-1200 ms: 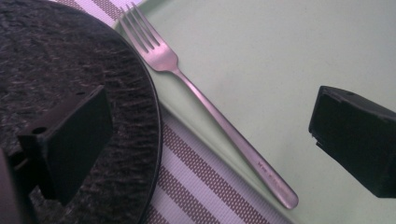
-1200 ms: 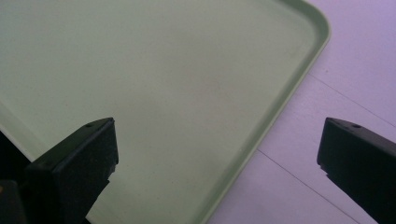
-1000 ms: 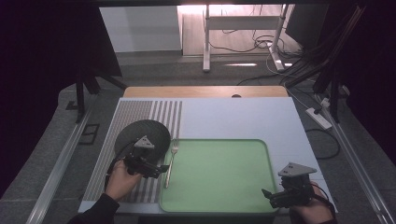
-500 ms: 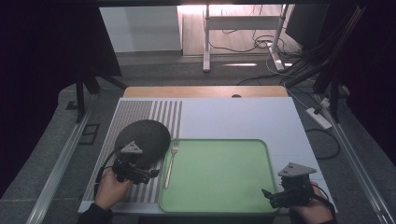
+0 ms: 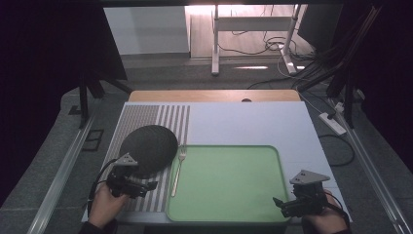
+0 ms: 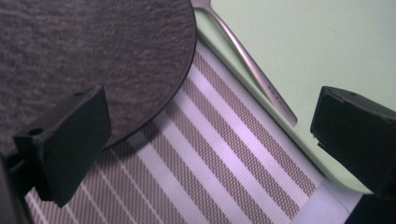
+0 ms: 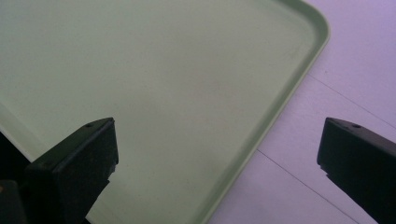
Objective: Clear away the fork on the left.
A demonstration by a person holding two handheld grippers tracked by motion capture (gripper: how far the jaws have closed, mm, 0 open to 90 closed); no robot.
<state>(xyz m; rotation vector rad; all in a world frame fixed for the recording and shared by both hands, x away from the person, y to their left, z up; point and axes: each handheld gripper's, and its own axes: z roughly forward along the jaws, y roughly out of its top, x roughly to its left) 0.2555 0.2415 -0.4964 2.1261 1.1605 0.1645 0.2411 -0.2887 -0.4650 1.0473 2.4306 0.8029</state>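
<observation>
so the tray [image 5: 226, 183] sits on the mat [image 5: 243, 122], toward the near edge. fork [image 5: 178, 167] lies right along the tray's left rim, and the round plate [image 5: 148, 148] is just left of the fork.

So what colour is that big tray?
Pale green tray, plain, no pattern; the high view shows it best.

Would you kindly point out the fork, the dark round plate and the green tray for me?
fork [image 5: 178, 169]: high view, middle of its handle.
dark round plate [image 5: 148, 147]: high view, centre of its top face.
green tray [image 5: 229, 180]: high view, bare floor of the tray.
</observation>
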